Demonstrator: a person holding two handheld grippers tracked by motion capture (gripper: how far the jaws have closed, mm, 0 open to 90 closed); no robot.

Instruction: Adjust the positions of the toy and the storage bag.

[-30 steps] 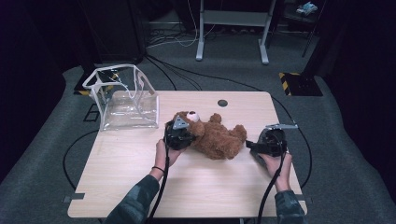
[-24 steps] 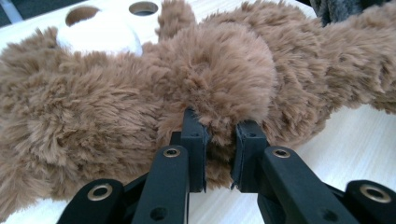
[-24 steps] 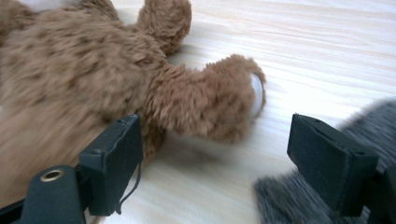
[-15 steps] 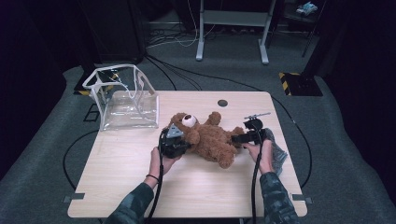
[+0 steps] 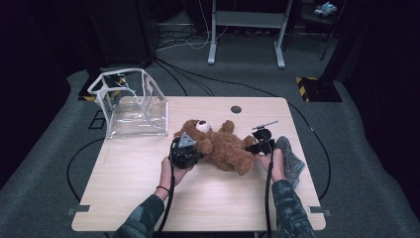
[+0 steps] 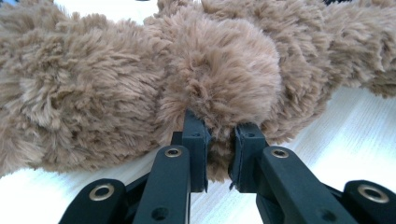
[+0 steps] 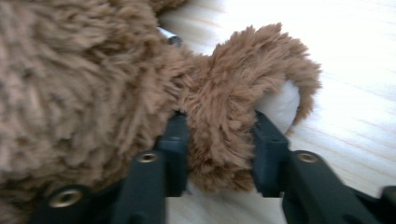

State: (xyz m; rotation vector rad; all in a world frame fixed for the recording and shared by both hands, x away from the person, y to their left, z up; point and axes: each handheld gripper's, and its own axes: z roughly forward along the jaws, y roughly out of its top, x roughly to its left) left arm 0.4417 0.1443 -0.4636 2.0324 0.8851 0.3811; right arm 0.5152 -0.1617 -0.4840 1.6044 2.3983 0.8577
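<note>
A brown teddy bear (image 5: 225,146) lies on its back in the middle of the wooden table (image 5: 198,208), head towards the left. My left gripper (image 5: 197,150) is at the bear's head end. In the left gripper view it (image 6: 219,135) is shut on a fluffy limb (image 6: 229,79). My right gripper (image 5: 253,147) is at the bear's other end. Its jaws have just been closing, and in the right gripper view the gripper (image 7: 219,126) pinches a limb with a white sole (image 7: 280,105). Both pads press into the fur.
A clear plastic bag (image 5: 131,106) with white trim stands open at the table's back left. A grey cloth (image 5: 292,158) lies by the right hand near the right edge. A round dark hole (image 5: 236,109) sits at the table's back middle.
The right gripper has moved left onto the bear's limb and closed on it, uncovering the grey cloth. The left gripper kept its hold, and the bear shifted slightly.
</note>
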